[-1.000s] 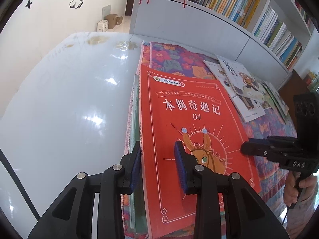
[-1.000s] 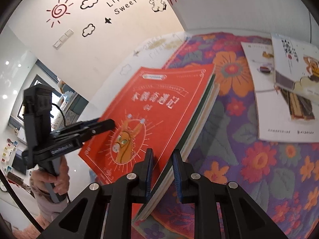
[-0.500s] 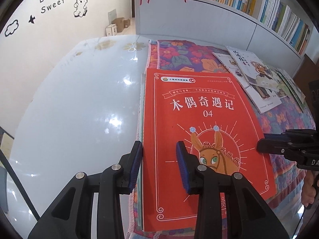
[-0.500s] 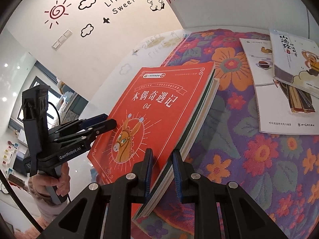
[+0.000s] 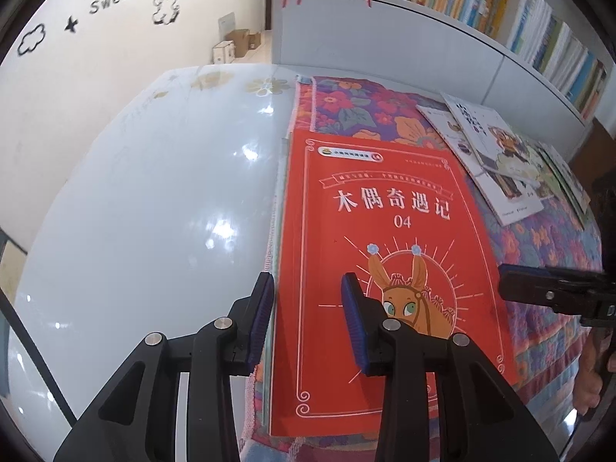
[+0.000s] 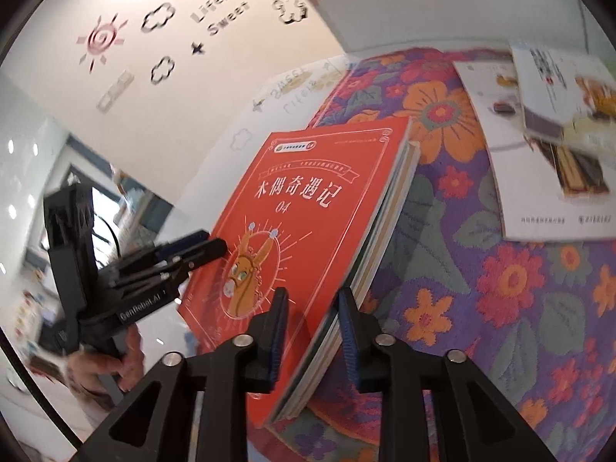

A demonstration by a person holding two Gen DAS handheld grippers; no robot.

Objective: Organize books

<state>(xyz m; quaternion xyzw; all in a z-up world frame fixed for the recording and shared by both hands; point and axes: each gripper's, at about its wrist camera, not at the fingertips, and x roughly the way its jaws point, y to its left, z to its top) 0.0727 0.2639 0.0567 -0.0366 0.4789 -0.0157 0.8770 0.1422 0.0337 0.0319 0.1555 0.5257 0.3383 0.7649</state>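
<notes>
Red book [image 5: 389, 231] cover: glossy paper. Floral cloth [image 6: 481, 269]: woven, rough. Tabletop [image 5: 154, 200]: glossy, smooth, white.

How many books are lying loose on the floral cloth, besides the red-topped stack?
3 at least: two overlapping white books beyond the stack, and a greenish one at the right edge; more may be hidden.

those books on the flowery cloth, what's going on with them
A person is tidying books with a gripper in each hand. Both straddle the small stack topped by the red book, lying on the floral cloth. The left gripper and right gripper have just been opening, pads off it. More books lie spread beyond.
</notes>
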